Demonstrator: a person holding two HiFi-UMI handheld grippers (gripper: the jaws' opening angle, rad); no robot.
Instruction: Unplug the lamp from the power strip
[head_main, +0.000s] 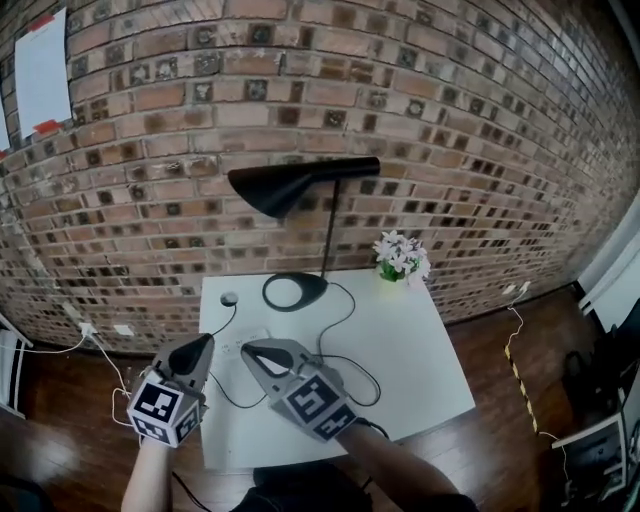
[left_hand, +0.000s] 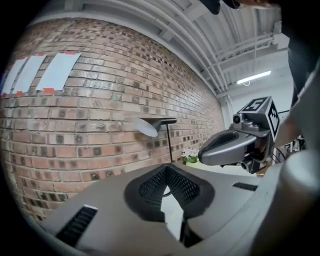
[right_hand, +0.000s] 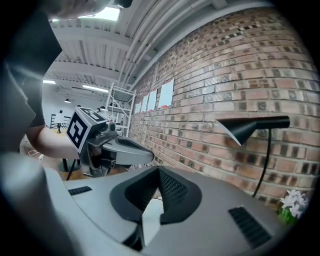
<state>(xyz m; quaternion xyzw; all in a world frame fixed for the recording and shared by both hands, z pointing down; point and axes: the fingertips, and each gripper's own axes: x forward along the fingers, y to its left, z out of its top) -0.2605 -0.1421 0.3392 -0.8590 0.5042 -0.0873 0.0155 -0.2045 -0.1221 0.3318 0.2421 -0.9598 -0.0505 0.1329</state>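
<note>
Both tongs were closed on nothing. The left gripper (left_hand: 166, 169) had its jaws pressed together at the tips, and so did the right gripper (right_hand: 158, 171). They hovered side by side, just apart, in front of the lamp (head_main: 300, 185), over the near half of the white table (head_main: 420, 350). The lamp stood upright towards the table's far edge, and its black cord (head_main: 350, 318) looped from its round base towards the grippers. A pale power strip (head_main: 243, 343), faint against the tabletop, lay in front of the lamp near the gripper tips. A small pot of white flowers (head_main: 400, 257) stood just right of the lamp. A brick wall (head_main: 450, 110) rose behind the lamp.
</note>
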